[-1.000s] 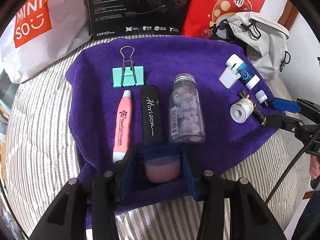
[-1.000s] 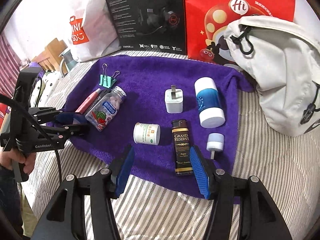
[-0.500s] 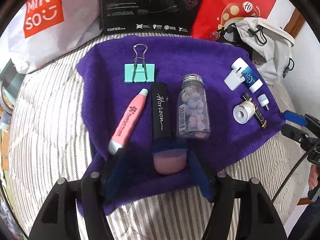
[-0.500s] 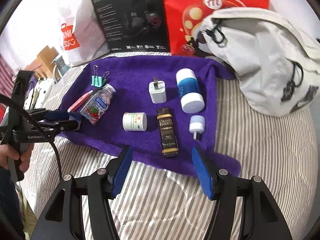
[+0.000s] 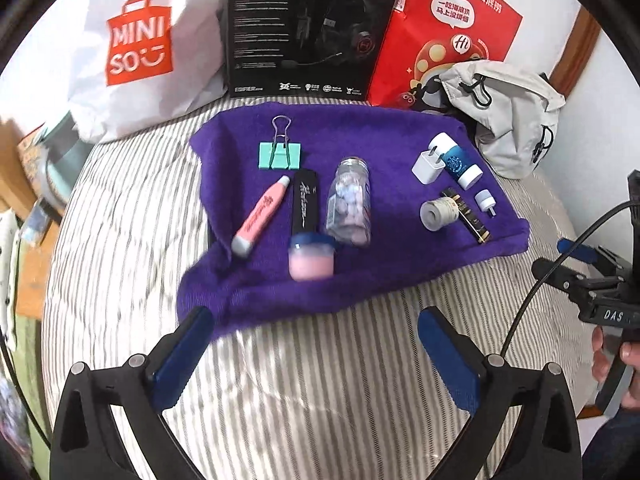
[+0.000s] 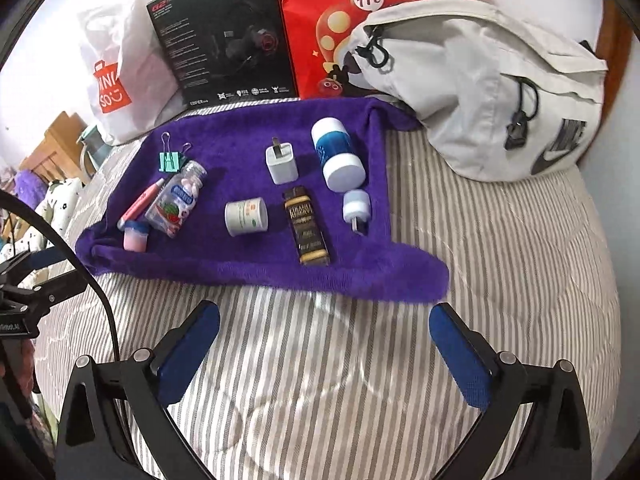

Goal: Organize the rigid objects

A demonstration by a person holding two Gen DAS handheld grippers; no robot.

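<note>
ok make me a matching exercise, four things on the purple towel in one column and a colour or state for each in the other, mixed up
Things
1. binder clip
2. small jar
3. clear bottle
4. lighter

Descriptions
A. lying on its side, full of pale tablets
B. mint green with wire handles
C. dark brown with gold lettering
D. standing upright, pink with a blue lid

Pairs: 1-B, 2-D, 3-A, 4-C
</note>
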